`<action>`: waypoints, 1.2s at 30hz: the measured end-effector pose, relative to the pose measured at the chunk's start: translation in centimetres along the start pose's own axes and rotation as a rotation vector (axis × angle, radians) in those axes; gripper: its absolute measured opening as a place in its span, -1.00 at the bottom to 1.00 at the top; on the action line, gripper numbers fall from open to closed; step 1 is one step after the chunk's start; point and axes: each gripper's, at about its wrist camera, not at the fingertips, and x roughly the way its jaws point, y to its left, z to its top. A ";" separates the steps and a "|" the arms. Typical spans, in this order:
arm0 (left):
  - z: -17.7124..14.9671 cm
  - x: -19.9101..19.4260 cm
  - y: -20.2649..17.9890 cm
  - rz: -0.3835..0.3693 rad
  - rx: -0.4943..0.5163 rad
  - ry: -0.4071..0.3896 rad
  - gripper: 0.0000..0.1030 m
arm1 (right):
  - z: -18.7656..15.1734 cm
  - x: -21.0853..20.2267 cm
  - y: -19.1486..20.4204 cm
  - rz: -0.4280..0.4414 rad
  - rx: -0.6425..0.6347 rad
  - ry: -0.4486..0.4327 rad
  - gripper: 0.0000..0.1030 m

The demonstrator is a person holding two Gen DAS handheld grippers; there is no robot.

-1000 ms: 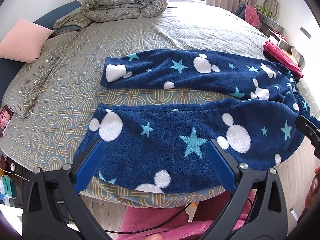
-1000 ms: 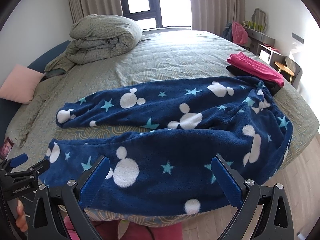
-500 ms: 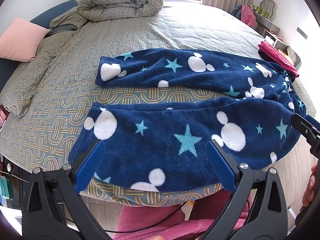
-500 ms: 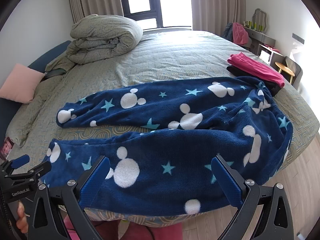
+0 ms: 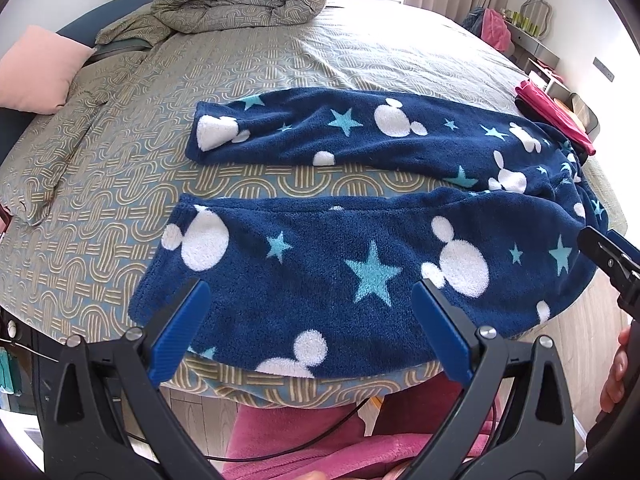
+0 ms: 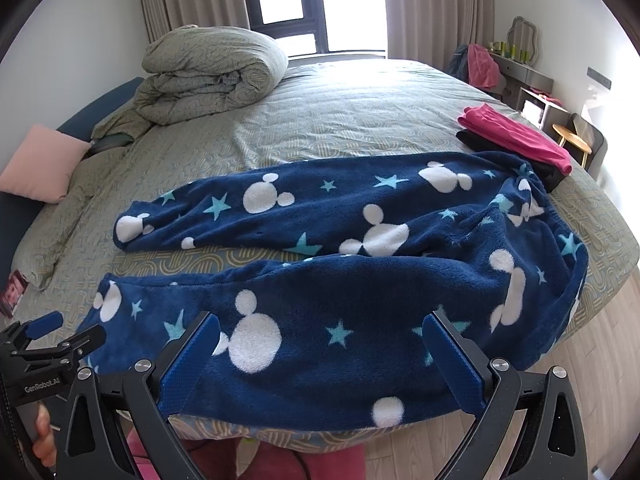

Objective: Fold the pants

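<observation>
Jaws wide on left gripper [image 5: 306, 330] and right gripper [image 6: 320, 360], level over pants [image 6: 340, 280]

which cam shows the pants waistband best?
Right wrist. The pants show whole there, gathered waistband unobstructed near the pink folded garment. Left wrist pushes the waistband to the distorted right edge, compressed.

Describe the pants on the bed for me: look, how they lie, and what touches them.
The pants are navy fleece-like fabric with white mouse-head shapes and light blue stars. They lie unfolded on the patterned bedspread, both legs stretched toward the left with a strip of bedspread between them, the waist bunched at the right beside a folded pink garment. The near leg hangs slightly over the bed's edge. Neither the left gripper nor the right gripper, both open, grips them.
</observation>
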 end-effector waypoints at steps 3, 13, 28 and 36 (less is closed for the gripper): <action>0.0 -0.1 0.1 0.000 -0.003 -0.002 0.95 | 0.0 0.0 0.0 -0.001 0.001 -0.004 1.00; 0.0 -0.1 0.3 0.002 -0.007 -0.001 0.95 | 0.3 -0.2 -0.1 0.008 0.031 -0.012 1.00; 0.3 0.1 1.9 0.008 -0.057 0.001 0.95 | 0.6 0.1 0.7 0.021 -0.006 0.001 1.00; 0.3 -0.2 2.2 0.012 -0.065 -0.005 0.95 | 0.9 -0.2 1.4 0.031 -0.021 -0.010 1.00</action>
